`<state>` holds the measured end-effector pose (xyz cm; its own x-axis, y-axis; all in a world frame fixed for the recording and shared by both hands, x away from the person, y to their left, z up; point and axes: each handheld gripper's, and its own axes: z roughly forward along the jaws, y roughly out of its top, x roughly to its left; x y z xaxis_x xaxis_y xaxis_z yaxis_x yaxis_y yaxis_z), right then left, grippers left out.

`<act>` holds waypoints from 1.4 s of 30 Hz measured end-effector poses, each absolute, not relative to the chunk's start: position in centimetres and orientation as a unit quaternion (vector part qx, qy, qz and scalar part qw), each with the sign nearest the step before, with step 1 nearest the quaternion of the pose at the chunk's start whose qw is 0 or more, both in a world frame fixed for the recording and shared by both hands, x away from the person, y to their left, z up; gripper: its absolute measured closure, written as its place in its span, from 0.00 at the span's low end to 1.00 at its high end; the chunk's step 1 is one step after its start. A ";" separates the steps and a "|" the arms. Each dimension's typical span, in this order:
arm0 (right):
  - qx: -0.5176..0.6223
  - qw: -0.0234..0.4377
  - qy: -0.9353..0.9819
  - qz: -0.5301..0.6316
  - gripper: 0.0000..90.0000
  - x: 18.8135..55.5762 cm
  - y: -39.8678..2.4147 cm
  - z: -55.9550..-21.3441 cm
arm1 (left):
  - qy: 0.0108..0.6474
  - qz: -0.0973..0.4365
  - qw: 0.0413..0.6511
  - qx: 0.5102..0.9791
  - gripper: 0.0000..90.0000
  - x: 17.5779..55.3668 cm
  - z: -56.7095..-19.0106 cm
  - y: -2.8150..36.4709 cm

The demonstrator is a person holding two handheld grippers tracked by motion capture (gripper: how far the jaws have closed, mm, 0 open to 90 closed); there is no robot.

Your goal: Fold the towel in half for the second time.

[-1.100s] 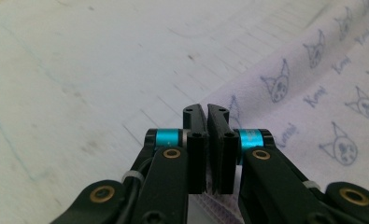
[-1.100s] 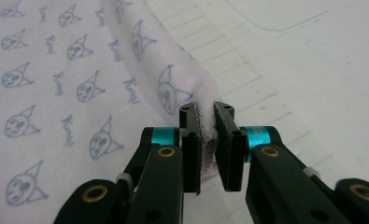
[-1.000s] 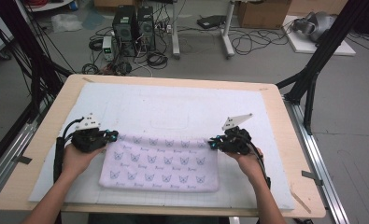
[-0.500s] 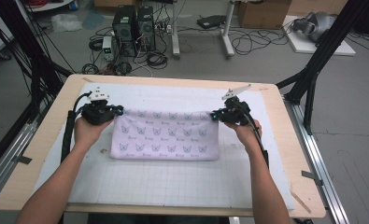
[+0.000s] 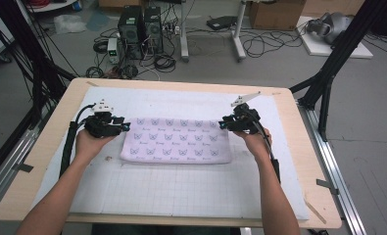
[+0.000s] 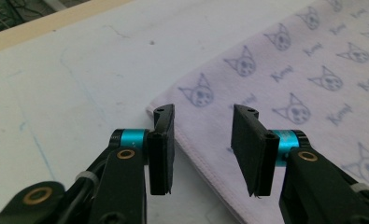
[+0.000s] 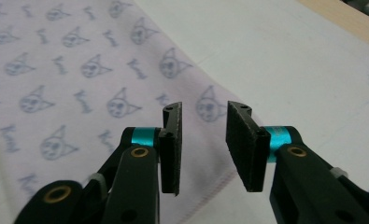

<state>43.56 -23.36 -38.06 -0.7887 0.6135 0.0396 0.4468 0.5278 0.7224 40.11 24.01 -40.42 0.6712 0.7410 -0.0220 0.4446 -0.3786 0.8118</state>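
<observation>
A folded cloth (image 5: pixel 176 141) lies flat on the tabletop's white mat (image 5: pixel 181 191); both grippers, left (image 6: pixel 203 140) and right (image 7: pixel 203 140), have just been opening, fingers partly apart and empty over its far corners, which could snag and unfold.

Laboratory workspace: computer towers (image 5: pixel 141 25) and loose cables (image 5: pixel 264 43) on the far floor, black frame struts (image 5: pixel 339 55) at right.

A pale lilac cloth (image 5: pixel 176 141) printed with small cat faces lies flat, folded into a wide rectangle, on the white gridded mat (image 5: pixel 181 191) near the surface's middle.
</observation>
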 end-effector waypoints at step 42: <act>0.295 0.152 0.840 0.430 0.22 34.2 -22.8 -39.2 | 0.324 0.151 0.454 0.816 0.31 31.2 -41.3 24.5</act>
<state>34.15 -22.84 -39.21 -0.7800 0.6258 -0.0011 0.3651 0.4564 0.8114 31.22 24.47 -41.27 0.7438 0.6667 -0.0479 0.3921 -0.3771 0.8391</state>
